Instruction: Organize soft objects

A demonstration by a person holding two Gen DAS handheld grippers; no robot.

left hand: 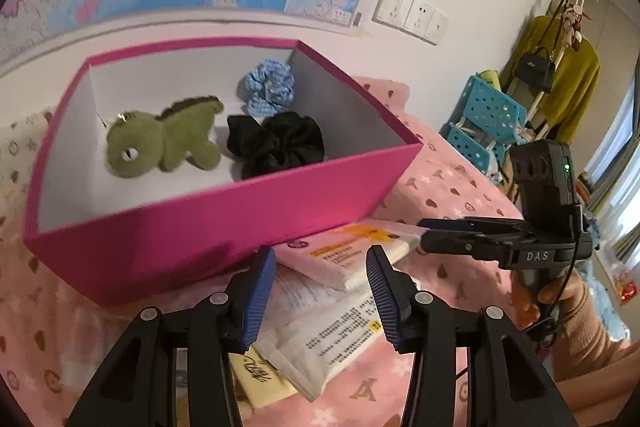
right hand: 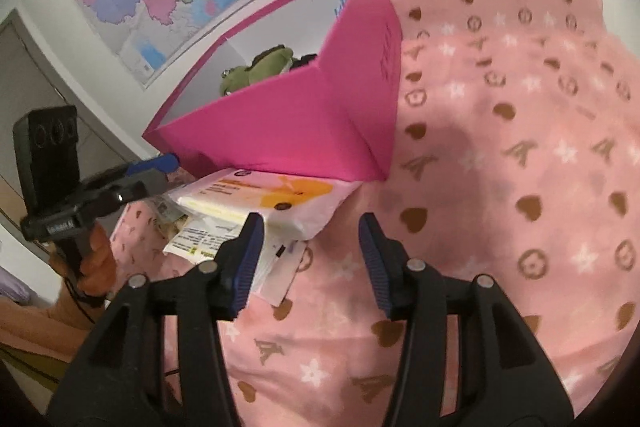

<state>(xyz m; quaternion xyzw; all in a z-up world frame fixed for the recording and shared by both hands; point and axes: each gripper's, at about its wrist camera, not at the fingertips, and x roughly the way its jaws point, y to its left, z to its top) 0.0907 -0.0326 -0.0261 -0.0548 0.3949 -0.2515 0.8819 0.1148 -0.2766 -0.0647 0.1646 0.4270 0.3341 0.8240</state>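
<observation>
Soft, even indoor light, daylight from a window (left hand: 624, 163) at the right edge of the left view, right view dimmer, soft shadow across the blanket (right hand: 500, 155), slight motion blur on the box (left hand: 224, 219), strong fisheye bending, black vignette at corners

Box (left hand: 224, 223) open on top, front half of floor bare; dino (left hand: 160, 143) and scrunchies (left hand: 276, 143) crowd back. Packets (left hand: 340, 291) (piled against front wall) block low approach. Blanket (right hand: 500, 167) right of box free.
</observation>
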